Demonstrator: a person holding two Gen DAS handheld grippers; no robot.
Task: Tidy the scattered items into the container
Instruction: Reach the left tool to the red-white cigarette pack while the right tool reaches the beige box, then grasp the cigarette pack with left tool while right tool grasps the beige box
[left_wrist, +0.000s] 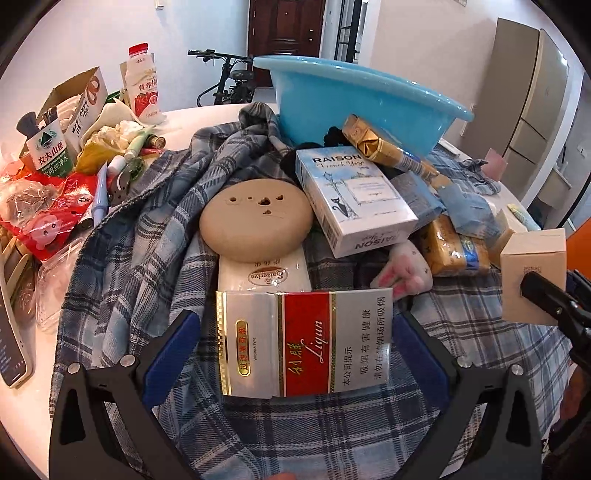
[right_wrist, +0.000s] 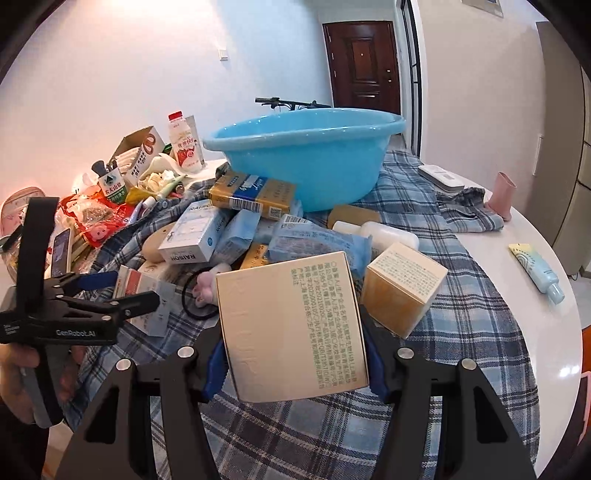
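Observation:
A light blue basin (left_wrist: 351, 110) (right_wrist: 306, 170) stands at the back of a plaid cloth (left_wrist: 147, 240). My left gripper (left_wrist: 295, 343) (right_wrist: 122, 290) is open low over a red and silver cigarette pack (left_wrist: 306, 343) that lies between its blue pads, with a thin gap at the left pad. My right gripper (right_wrist: 295, 332) is shut on a cream box (right_wrist: 291, 328) (left_wrist: 532, 273) printed with small text and holds it tilted above the cloth. A RAISON box (left_wrist: 354, 195), a tan-capped white bottle (left_wrist: 255, 221) and a gold pack (left_wrist: 373, 142) lie in front of the basin.
A second cream box (right_wrist: 402, 288) sits just right of the held one. A pink bunny hair tie (right_wrist: 205, 291) lies left of it. Snack bags, a carton and a milk bottle (left_wrist: 142, 85) crowd the table's left. A tube (right_wrist: 537, 273) and pink cup (right_wrist: 502, 195) lie right.

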